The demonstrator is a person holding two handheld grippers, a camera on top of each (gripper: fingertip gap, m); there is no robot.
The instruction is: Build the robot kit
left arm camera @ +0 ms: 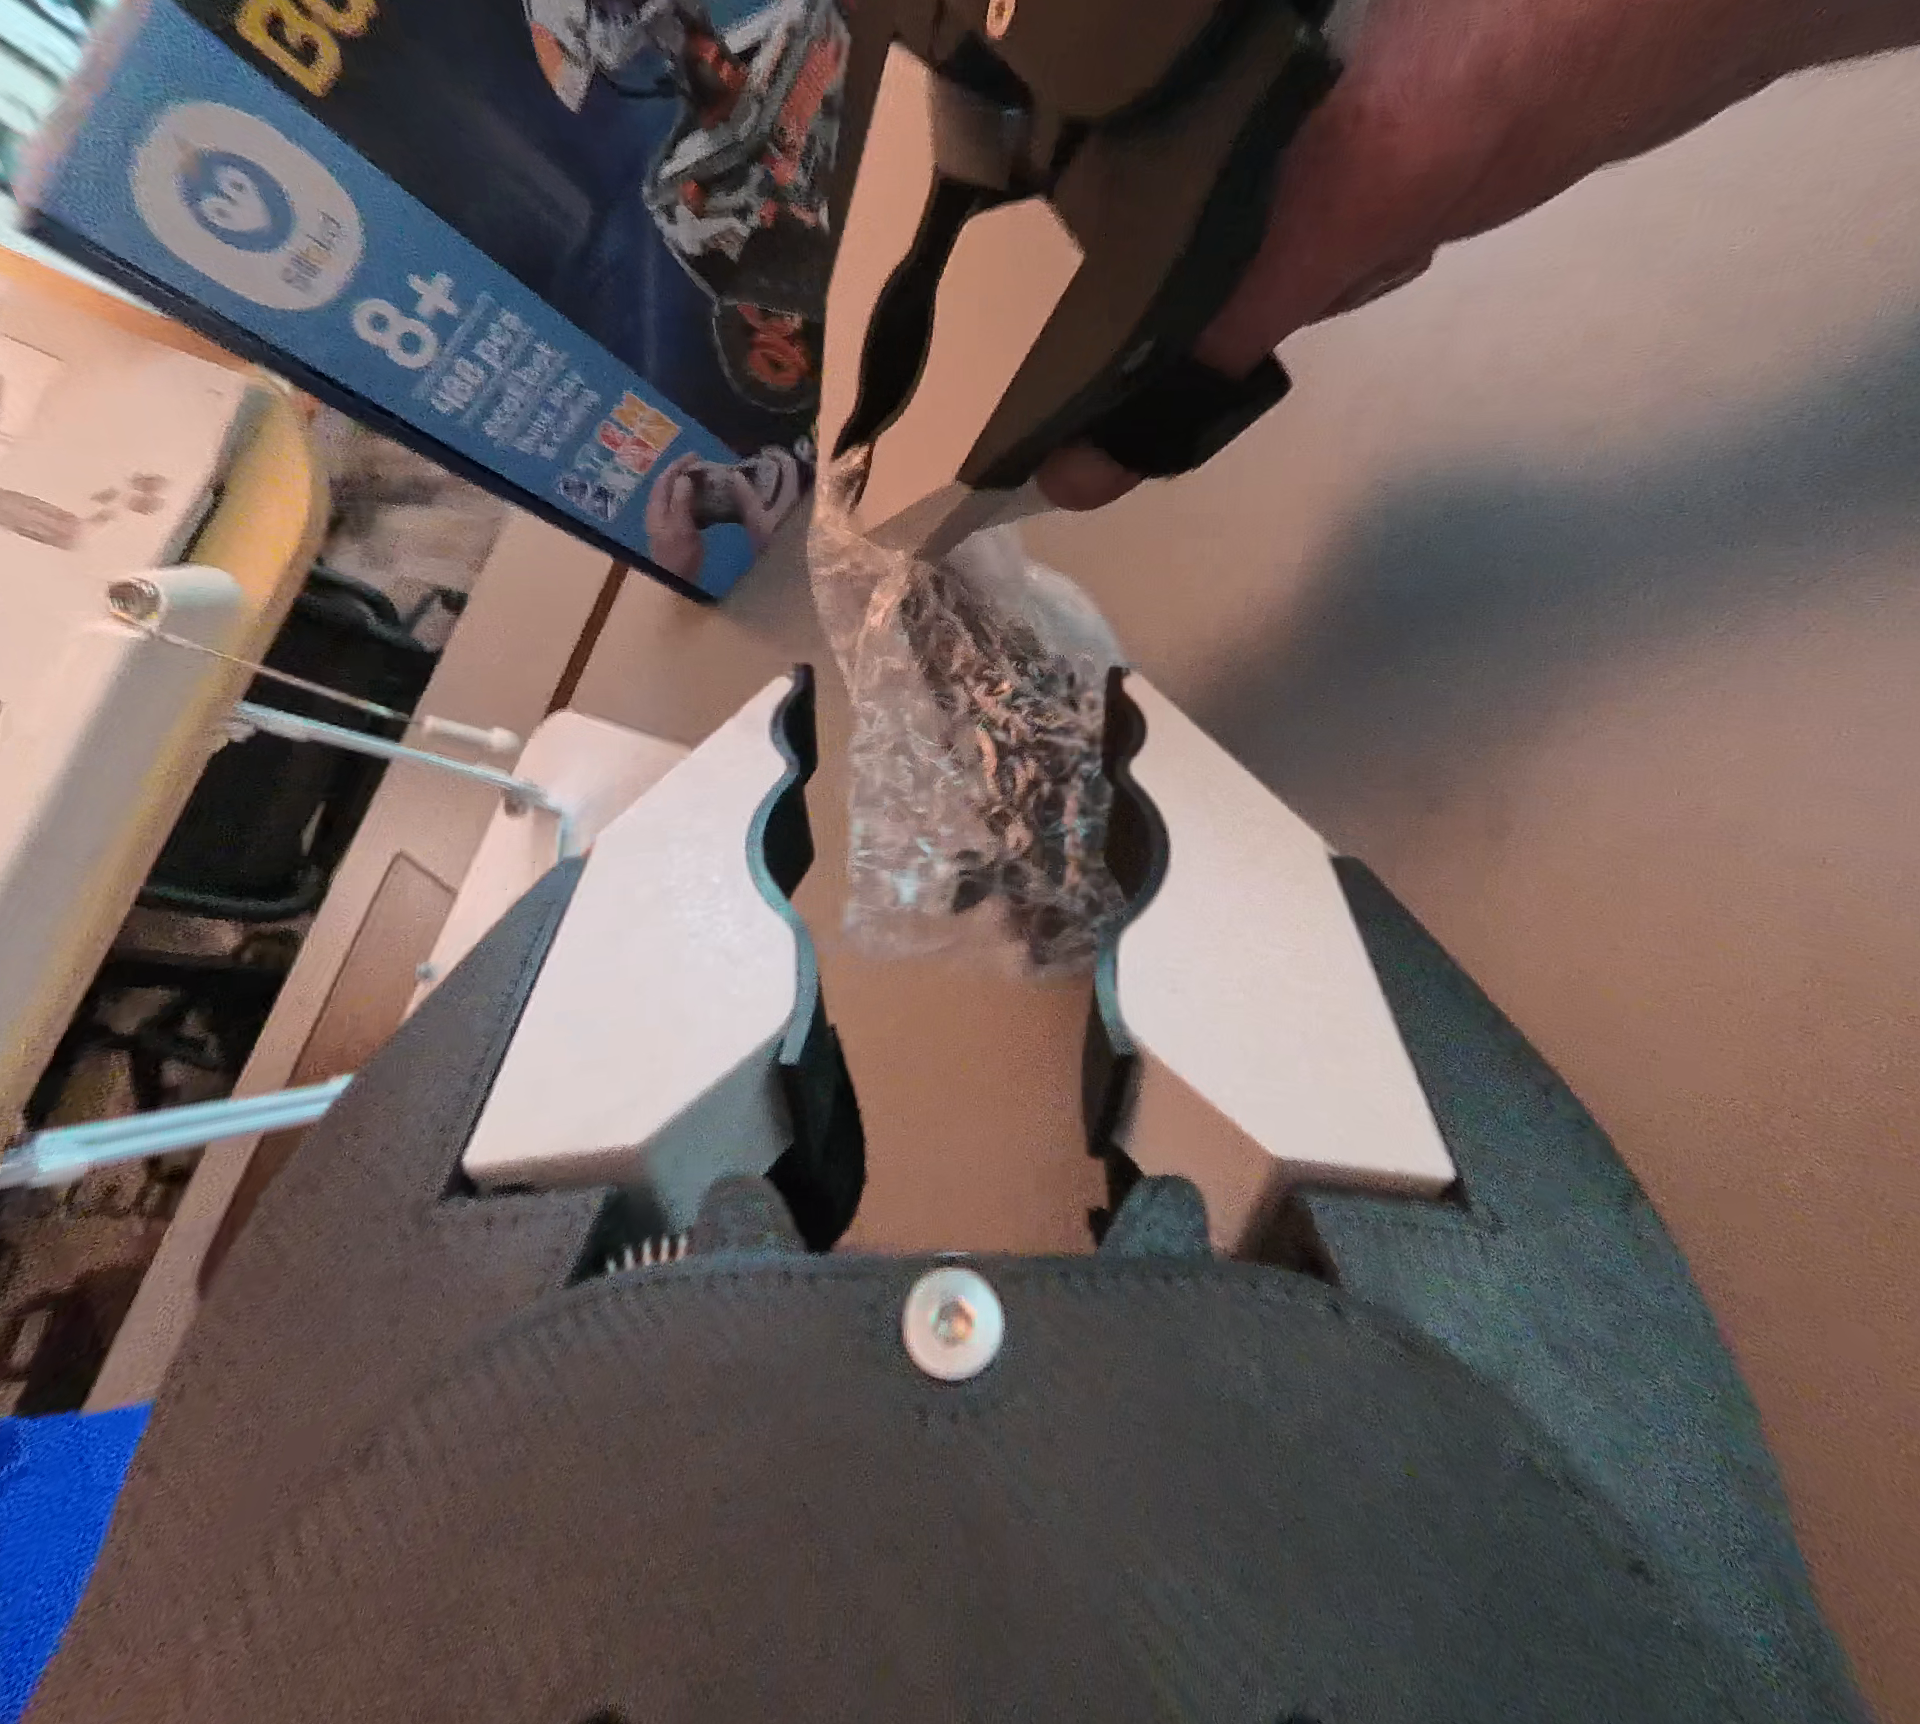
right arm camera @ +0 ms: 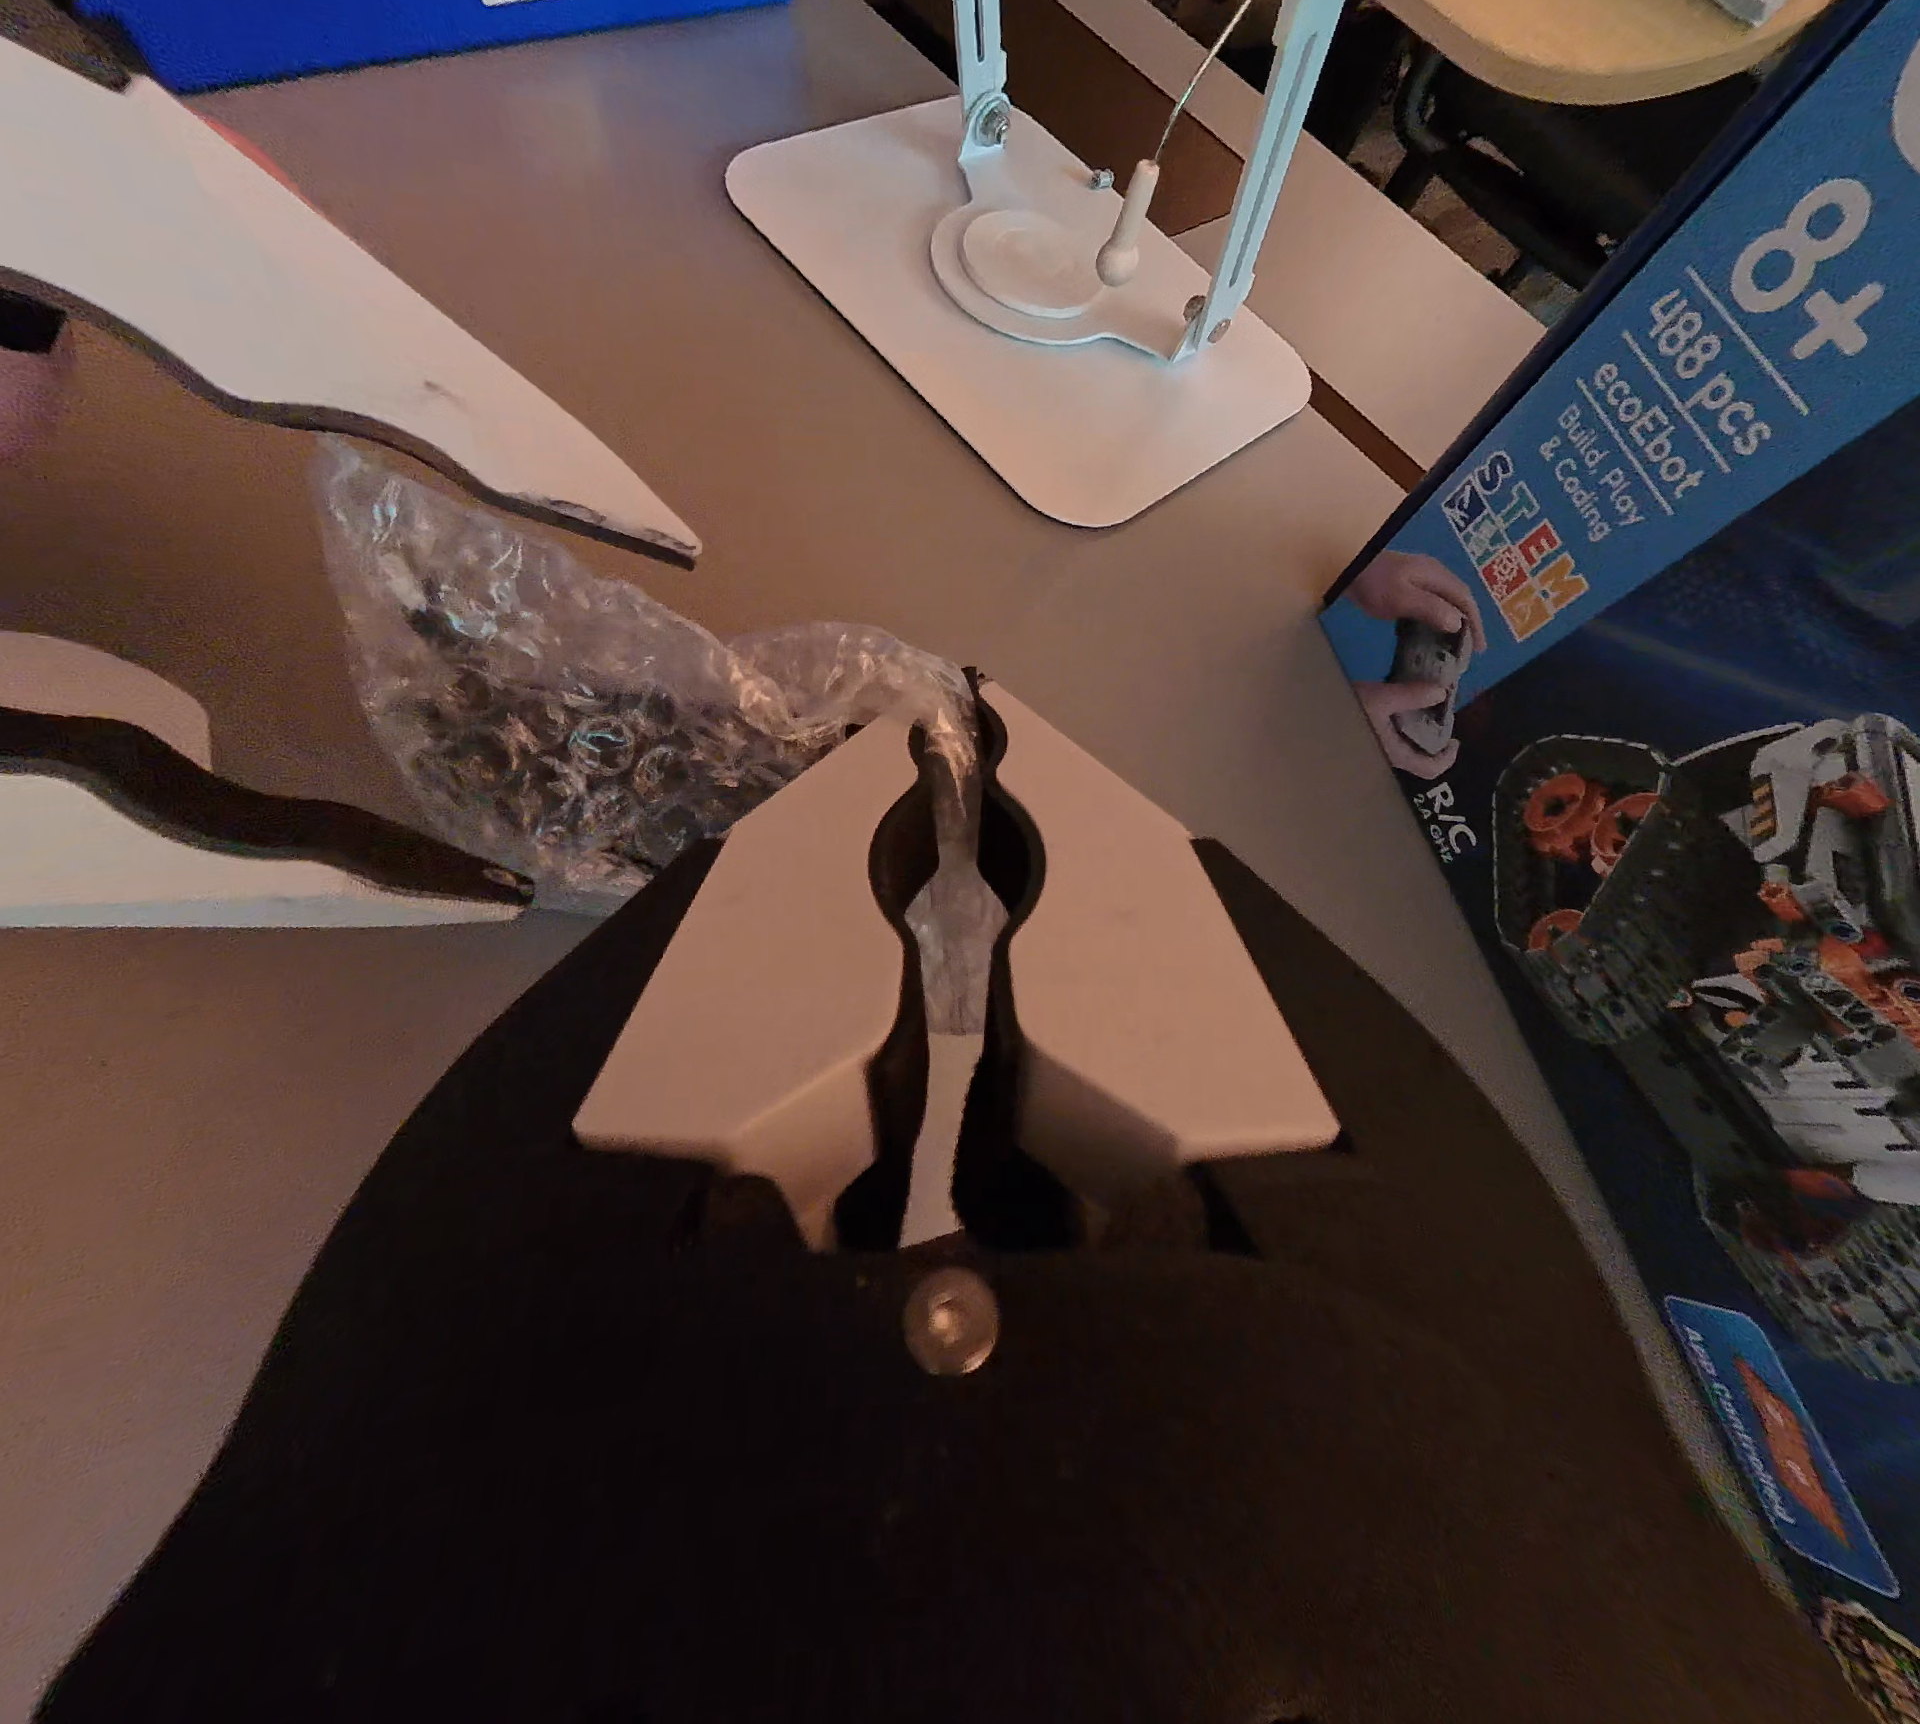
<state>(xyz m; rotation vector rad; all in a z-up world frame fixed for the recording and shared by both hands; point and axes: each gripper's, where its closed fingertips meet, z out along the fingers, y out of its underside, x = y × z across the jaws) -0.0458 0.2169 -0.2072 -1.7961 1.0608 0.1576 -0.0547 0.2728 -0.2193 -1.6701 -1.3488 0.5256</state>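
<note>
Bag point(right arm camera: 540, 698) of small dark parts lies on table point(right arm camera: 727, 469). Its neck is pinched in closed right gripper point(right arm camera: 961, 698). Left gripper point(left arm camera: 961, 687) is spread wide around bag body; squeeze gently is advised.

Dark pieces in clear bag point(left arm camera: 987, 770) indistinct

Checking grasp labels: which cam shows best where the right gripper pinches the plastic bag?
Right wrist view: the right gripper is shut on the bag's twisted clear end, seen close. Left wrist view shows that pinch farther off, partly blurred, with the bag's dark contents between the open left gripper's fingers.
</note>
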